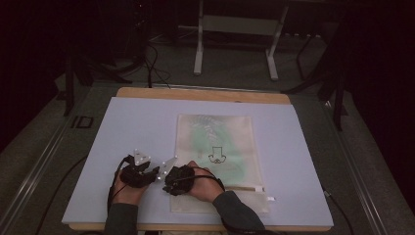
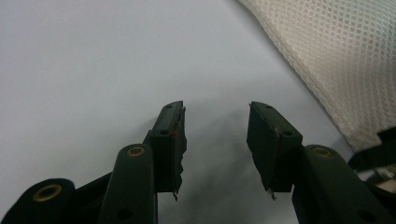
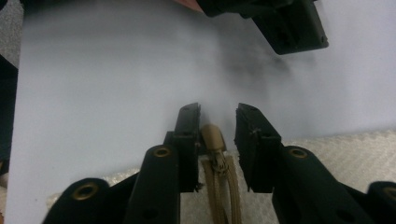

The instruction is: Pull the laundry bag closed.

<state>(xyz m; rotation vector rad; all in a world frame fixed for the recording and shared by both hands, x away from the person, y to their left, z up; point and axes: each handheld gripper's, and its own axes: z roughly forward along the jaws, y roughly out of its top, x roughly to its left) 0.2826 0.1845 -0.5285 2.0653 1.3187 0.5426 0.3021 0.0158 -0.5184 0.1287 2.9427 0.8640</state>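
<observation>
A cream mesh bag point(image 1: 215, 147) with green contents and a black drawing lies flat on the pale mat point(image 1: 122, 137). My right gripper point(image 1: 169, 187) is at the bag's near left corner. In the right gripper view its jaws point(image 3: 218, 116) stand apart around a tan zipper pull point(image 3: 213, 139) and its cord, which lie close to the left jaw; the pads do not press on them. My left gripper point(image 1: 147, 172) rests just left of it, open over the bare mat point(image 2: 93, 70) with nothing between its jaws point(image 2: 216, 116). The bag's mesh point(image 2: 336, 60) reaches in at the upper right.
The mat covers a wooden table point(image 1: 195, 94). Behind the table stands a metal frame point(image 1: 198, 49) on the floor, with cables point(image 1: 151, 63) trailing to its left. In the right gripper view the left gripper point(image 3: 285, 23) is close ahead.
</observation>
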